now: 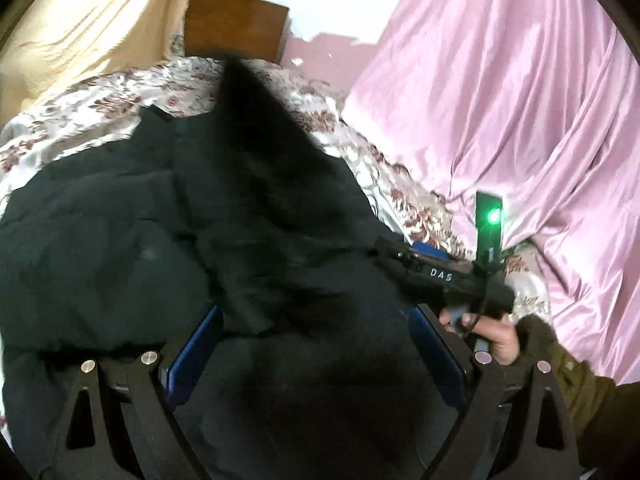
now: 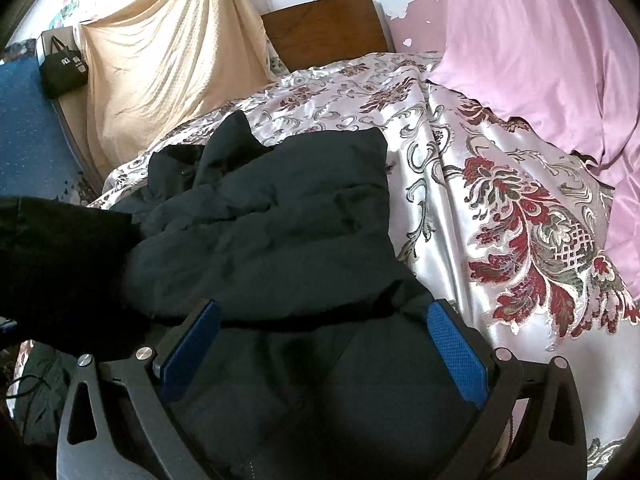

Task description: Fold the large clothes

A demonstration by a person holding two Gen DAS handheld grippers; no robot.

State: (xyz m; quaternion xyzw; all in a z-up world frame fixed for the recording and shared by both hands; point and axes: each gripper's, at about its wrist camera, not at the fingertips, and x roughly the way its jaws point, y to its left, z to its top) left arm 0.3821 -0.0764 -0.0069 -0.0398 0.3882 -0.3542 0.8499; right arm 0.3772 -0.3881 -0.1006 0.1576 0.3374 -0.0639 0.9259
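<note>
Here, through my left wrist camera, my left gripper [image 1: 316, 344] stood wide open, its blue pads either side of the bulky black padded coat [image 1: 160, 240] heaped on the floral satin bedspread [image 1: 120, 92]. My right hand [image 1: 490, 338] held the other tool just beside it, before a pink satin drape [image 1: 500, 100].

From my right wrist camera, my right gripper [image 2: 324, 344] was spread open too, hovering over the coat's [image 2: 280, 232] near edge, nothing clamped. A cream cloth [image 2: 160, 60] hung beyond the bedspread [image 2: 480, 200].
</note>
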